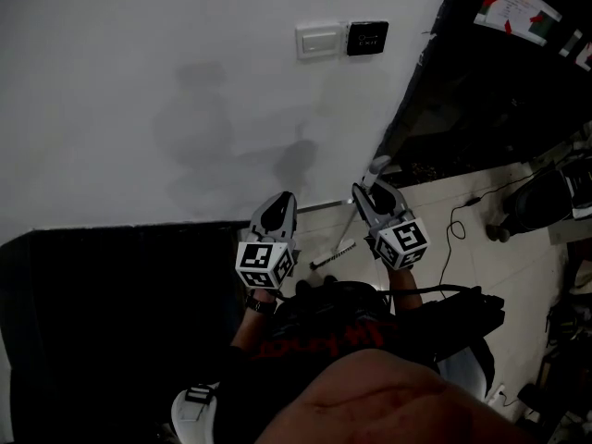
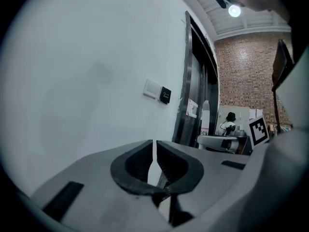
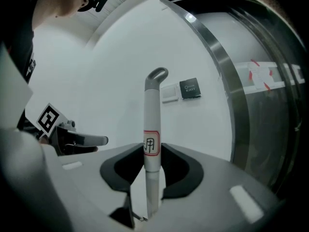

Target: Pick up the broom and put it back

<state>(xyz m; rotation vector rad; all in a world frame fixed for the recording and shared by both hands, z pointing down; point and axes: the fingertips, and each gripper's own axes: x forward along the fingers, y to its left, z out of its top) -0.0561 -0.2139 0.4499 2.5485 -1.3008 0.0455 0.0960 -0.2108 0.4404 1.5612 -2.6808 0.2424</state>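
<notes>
The right gripper [image 3: 151,158] clamps the broom handle [image 3: 151,111], which stands upright between its 2 jaws. Just to its left, the left gripper [image 2: 155,153] is closed and empty.

Left gripper [image 1: 282,200]: light grey moulded shell; black rubber pads [image 2: 174,164] with ribbed inner faces; dark rectangular slots [image 2: 63,200] in the top.
Right gripper [image 1: 363,192]: same grey shell, black pads and a pale rectangular slot.
Marker cubes [image 1: 265,264]: white, one per gripper, a black square pattern on each face.
Wrist: dark band [image 1: 262,305].
Clothing: black top [image 1: 324,336] with red print.
</notes>
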